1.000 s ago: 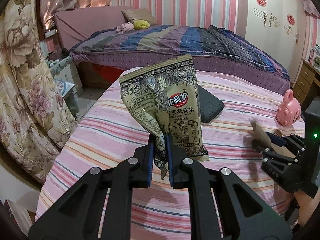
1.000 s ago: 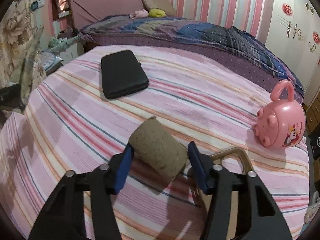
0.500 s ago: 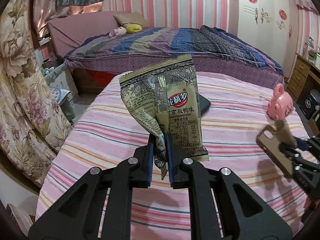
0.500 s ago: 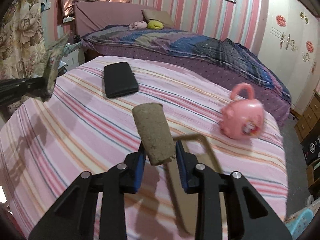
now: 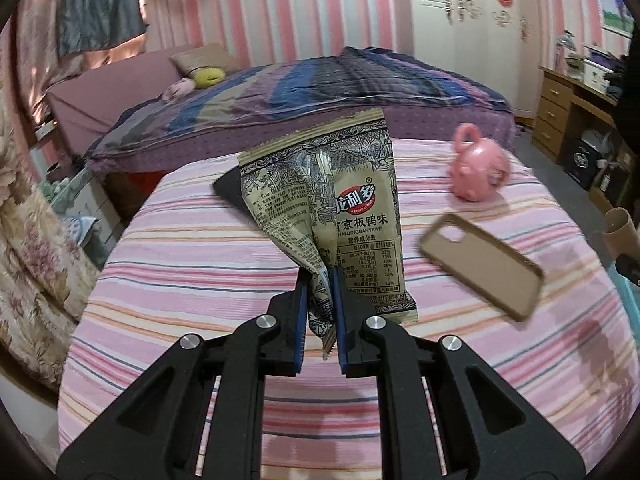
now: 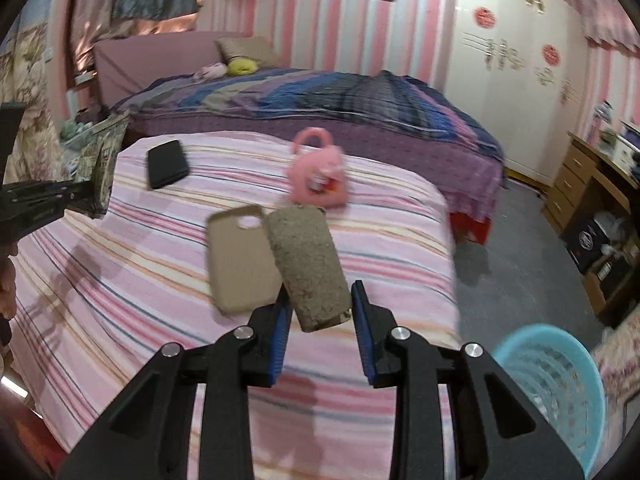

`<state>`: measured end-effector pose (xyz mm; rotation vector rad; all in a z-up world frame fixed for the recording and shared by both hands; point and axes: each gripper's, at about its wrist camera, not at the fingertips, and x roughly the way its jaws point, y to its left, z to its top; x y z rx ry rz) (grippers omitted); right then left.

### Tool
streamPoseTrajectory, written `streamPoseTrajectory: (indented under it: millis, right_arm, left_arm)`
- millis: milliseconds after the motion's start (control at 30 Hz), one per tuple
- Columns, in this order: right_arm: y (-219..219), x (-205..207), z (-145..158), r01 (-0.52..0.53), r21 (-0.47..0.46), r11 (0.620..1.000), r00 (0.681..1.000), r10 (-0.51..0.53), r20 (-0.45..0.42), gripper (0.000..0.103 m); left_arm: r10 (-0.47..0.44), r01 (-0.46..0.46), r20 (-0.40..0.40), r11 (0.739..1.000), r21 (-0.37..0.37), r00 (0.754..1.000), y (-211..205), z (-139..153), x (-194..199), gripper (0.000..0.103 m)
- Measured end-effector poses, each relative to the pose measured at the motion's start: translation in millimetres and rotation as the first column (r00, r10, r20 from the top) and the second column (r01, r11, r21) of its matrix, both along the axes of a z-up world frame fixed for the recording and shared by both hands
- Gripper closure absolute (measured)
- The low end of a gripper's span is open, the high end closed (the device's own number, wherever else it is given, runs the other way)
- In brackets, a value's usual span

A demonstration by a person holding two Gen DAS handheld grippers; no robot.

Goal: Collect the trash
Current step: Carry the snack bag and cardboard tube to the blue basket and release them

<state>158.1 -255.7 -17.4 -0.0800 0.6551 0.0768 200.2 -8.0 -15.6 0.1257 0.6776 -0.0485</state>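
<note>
Carrying both pieces off the striped bed (image 6: 120, 280), my left gripper (image 5: 319, 312) pinches the snack wrapper (image 5: 328, 216) tight, while my right gripper (image 6: 318, 312) clamps the cardboard tube (image 6: 308, 264), jaws half-spread. Next, I judge, both go to the blue basket (image 6: 560, 380), right of my right jaws, beyond them the phone case (image 6: 240, 256).

Warm, dim indoor light fills both fisheye views, whose corners fall black and whose walls bow outward. The right wrist view smears with motion blur, softening the pink plastic piggy bank (image 6: 318, 176) ahead of the tool. Soft shadows lie on the pink striped bedsheet (image 6: 120, 280) below it.
</note>
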Motion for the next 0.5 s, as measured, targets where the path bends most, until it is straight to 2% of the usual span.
streamPoseTrajectory:
  millis: [300, 500]
  right_arm:
    - [-73.9, -31.1, 1.7, 0.105, 0.061, 0.993, 0.993, -0.108, 0.04, 0.073]
    - [-123.9, -47.8, 3.9, 0.201, 0.081, 0.976, 0.977, -0.205, 0.053, 0.073]
  left_arm:
    - [-0.052, 0.052, 0.02, 0.999, 0.004, 0.998, -59.9, 5.9, -15.4, 0.092]
    - [-0.139, 0.136, 0.058, 0.989, 0.05, 0.989, -124.3, 16.2, -31.6, 0.092]
